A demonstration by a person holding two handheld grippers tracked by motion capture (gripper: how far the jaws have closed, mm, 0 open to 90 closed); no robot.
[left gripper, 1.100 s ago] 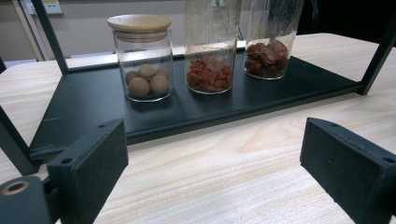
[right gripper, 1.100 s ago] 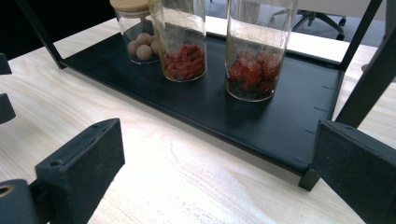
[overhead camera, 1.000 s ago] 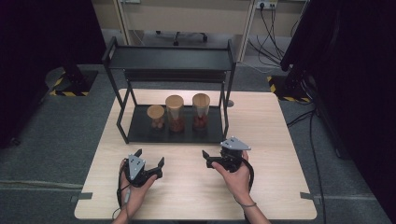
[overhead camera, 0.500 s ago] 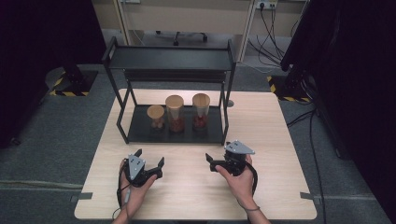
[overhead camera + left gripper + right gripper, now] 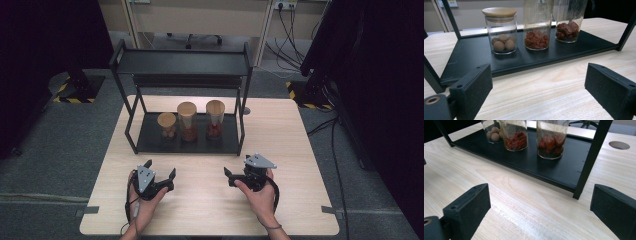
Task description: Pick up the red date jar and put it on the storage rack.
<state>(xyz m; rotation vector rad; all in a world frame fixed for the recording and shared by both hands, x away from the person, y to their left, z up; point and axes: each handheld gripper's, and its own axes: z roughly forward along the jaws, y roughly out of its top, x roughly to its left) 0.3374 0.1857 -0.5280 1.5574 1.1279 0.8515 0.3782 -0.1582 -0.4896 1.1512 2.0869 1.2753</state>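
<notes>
A black two-level rack (image 5: 180,62) stands at the back of the wooden table. On its lower shelf (image 5: 471,53) are three glass jars: a short one with round brown balls (image 5: 167,125) (image 5: 500,31) (image 5: 492,131), a tall one with small red pieces (image 5: 187,120) (image 5: 537,25) (image 5: 515,135), and a tall one with dark red fruit (image 5: 215,117) (image 5: 569,22) (image 5: 551,140). My left gripper (image 5: 160,168) (image 5: 541,90) rests on the table in front of the rack, open and empty. My right gripper (image 5: 236,167) (image 5: 540,210) is open and empty too, facing the rack's right front post (image 5: 591,157).
The table's bare wood (image 5: 210,200) stretches between the rack and the near edge. A round cable hole (image 5: 619,145) lies right of the rack. The rack's top shelf overhangs the jars. Cables and stands sit on the floor behind the table.
The right hand with its gripper has drifted slightly right and toward the near edge. The left gripper and the jars have stayed put.
</notes>
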